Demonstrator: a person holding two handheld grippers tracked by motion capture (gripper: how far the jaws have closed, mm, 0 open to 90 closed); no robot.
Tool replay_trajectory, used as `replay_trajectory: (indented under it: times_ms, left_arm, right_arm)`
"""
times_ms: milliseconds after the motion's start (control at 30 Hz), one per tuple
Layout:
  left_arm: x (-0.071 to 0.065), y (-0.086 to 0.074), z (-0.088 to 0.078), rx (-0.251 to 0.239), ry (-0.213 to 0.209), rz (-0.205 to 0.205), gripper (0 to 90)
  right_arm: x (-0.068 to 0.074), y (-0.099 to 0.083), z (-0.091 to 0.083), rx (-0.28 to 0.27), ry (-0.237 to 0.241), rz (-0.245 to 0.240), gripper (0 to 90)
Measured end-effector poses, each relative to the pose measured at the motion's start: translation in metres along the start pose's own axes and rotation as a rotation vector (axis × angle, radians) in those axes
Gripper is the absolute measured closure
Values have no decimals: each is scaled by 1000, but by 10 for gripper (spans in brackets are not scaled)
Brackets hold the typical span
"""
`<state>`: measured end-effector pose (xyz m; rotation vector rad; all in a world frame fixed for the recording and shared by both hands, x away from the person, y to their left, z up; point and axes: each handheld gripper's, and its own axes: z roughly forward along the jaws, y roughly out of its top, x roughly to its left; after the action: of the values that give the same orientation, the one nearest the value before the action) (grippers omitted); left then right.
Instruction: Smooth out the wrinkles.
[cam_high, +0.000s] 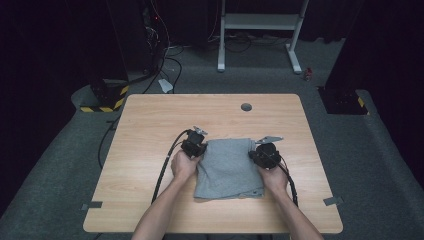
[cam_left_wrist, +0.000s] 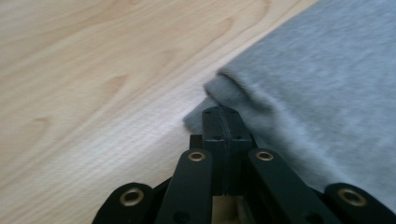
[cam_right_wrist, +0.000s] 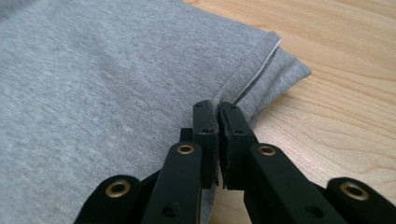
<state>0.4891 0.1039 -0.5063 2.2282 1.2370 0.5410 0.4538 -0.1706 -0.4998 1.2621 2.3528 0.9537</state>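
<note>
Cloth: a folded grey garment (cam_high: 227, 167) lies flat on the wooden table (cam_high: 150, 130), a little toward the person's side of the middle
Long axis: in the high view the fold is slightly longer from the far edge to the near edge than across; its far edge sits nearly square to the table, its near edge runs a touch askew
Left gripper: the left gripper (cam_high: 193, 146) sits at the cloth's far left corner, held by the left hand (cam_high: 183, 165)
Left jaws: in the left gripper view the left gripper (cam_left_wrist: 223, 112) has its jaws pressed together, tips touching the bunched corner of the cloth (cam_left_wrist: 327, 102); whether fabric is pinched between them cannot be told
Right gripper: the right gripper (cam_high: 265, 155) sits at the cloth's far right edge, held by the right hand (cam_high: 274, 177)
Right jaws: in the right gripper view the right gripper (cam_right_wrist: 218, 109) is closed to a thin slit, tips resting at a hemmed fold of the cloth (cam_right_wrist: 102, 93); a grip on fabric cannot be told
Seen up close: a pale stitched seam (cam_right_wrist: 261, 65) along the folded edge, and the knit of the fabric
Seen from above: the whole outline of the cloth, both forearms, a round hole (cam_high: 246, 107) near the table's far edge, grey tape marks (cam_high: 92, 205) at the near corners
</note>
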Motion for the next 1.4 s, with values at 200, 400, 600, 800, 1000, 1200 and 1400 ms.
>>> replay_trajectory:
  times_ms: [200,400,600,800,1000,1200,1400]
  left_arm:
    - [32,-7,-9,-20,11,-79,900]
    - [24,-16,-40,-173,-240,-138,651]
    - [-12,-26,-65,-269,-339,-47,485]
    - [-34,-38,-49,-186,-324,33,484]
    - [-11,-39,-34,-168,-284,-61,482]
    - [-17,-53,-64,-216,-289,-29,450]
    - [-45,-72,-77,-199,-286,79,443]
  right_arm:
    - [-6,-2,-3,-20,-18,35,850]
    - [0,-6,-12,-67,-26,20,697]
    - [8,-21,-33,-122,21,-5,637]
    - [18,-35,-36,-126,76,-50,626]
    - [13,-39,-30,-83,41,-62,606]
    - [16,-48,-45,-126,51,-52,573]
    - [45,-61,-55,-154,104,-125,557]
